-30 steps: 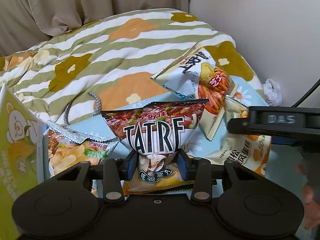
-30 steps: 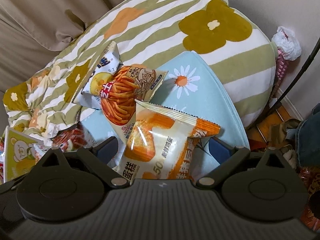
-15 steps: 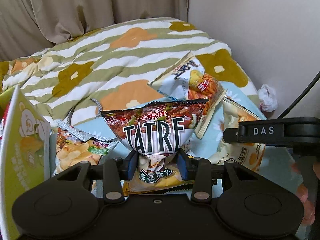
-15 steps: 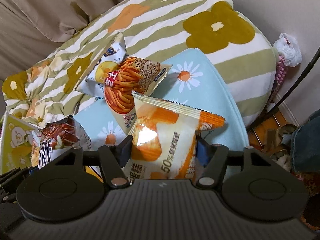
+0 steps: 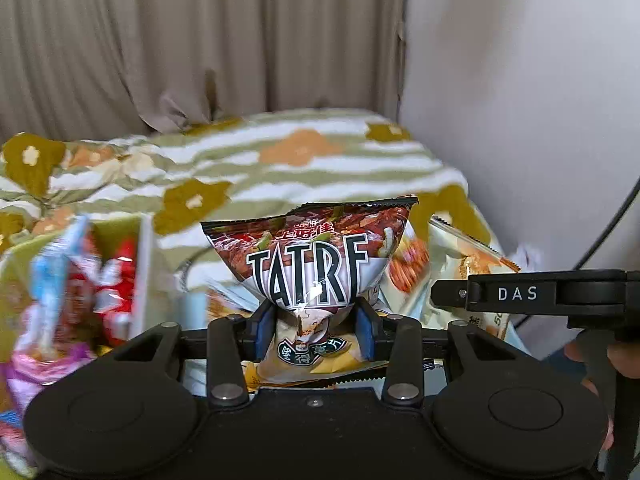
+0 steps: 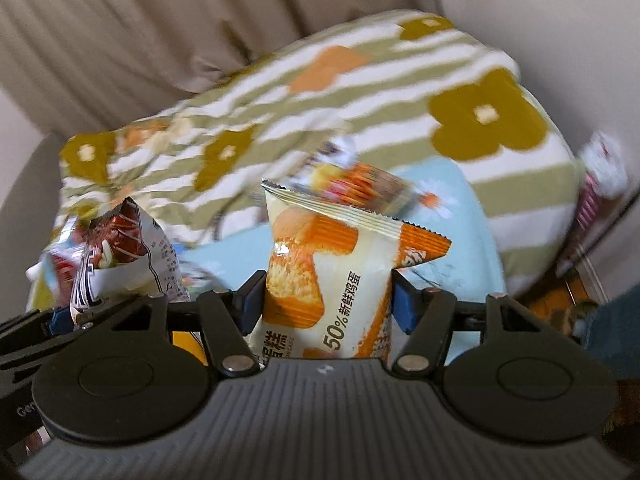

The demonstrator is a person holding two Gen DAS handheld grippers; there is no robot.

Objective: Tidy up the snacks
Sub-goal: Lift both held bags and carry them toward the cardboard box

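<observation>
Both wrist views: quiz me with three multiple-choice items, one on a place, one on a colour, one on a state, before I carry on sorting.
1. Where is the green box in the left wrist view?
A. left of the TATRF bag
B. right of it
C. behind the curtain

2. Main colour of the cake packet?
A. purple
B. orange and cream
C. black

3. State of the left gripper?
A. open, empty
B. shut on the TATRF bag
C. out of view

Answers: 1 A, it stands at the left edge. 2 B, the wrapper shows it. 3 B, its pads pinch the bag's lower part.

Beige curtain [image 5: 200, 40] — floral quilt [image 5: 300, 160].
</observation>
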